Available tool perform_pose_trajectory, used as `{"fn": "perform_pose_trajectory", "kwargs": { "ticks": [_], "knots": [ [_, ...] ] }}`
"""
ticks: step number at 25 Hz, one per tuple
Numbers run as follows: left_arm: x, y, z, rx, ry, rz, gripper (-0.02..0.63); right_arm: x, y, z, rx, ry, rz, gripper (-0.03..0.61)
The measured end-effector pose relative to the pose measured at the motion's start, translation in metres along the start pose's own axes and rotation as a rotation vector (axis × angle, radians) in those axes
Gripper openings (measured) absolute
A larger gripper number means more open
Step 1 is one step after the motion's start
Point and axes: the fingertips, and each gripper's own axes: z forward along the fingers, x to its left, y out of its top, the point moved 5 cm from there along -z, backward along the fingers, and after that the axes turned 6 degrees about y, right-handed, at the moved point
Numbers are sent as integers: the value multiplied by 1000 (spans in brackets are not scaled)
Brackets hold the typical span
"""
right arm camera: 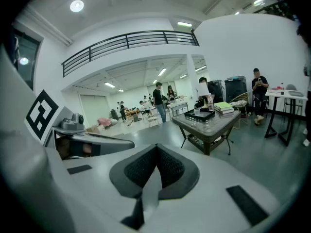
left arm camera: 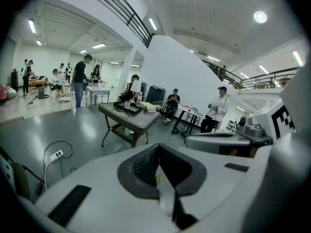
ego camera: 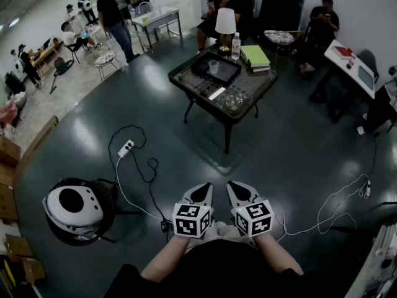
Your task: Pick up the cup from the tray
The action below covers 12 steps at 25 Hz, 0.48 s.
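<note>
Head view: we hold the left hand-held gripper (ego camera: 204, 189) and right hand-held gripper (ego camera: 236, 188) closed and empty, since the cup (ego camera: 213, 66) on the tray (ego camera: 230, 75) sits far away.

- Cup (ego camera: 213, 66), on the tray (ego camera: 227, 73) along the far-left edge of the table (ego camera: 248, 92): too small to show whether it holds anything.
- Small glass items (ego camera: 232, 100) toward the table's near corner: type cannot be determined.
- Items on the table's lower shelf (left arm camera: 122, 130): too small to identify.
- Forearms (ego camera: 166, 261): cut off by the bottom edge of the head view.
- Cardboard boxes (ego camera: 7, 157): cut off by the left edge.
- Round white-and-black device (ego camera: 73, 207) on the floor: identity unclear.
- Both gripper views: cup detail cannot be made out.
</note>
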Motion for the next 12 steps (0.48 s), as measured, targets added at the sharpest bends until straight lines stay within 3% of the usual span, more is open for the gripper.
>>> {"fn": "perform_pose_trajectory", "kwargs": {
  "ticks": [12],
  "knots": [
    [-18, -2, -2, 14, -25, 32, 9, 1, -3, -16, -20, -10, -7, 11]
  ]
}}
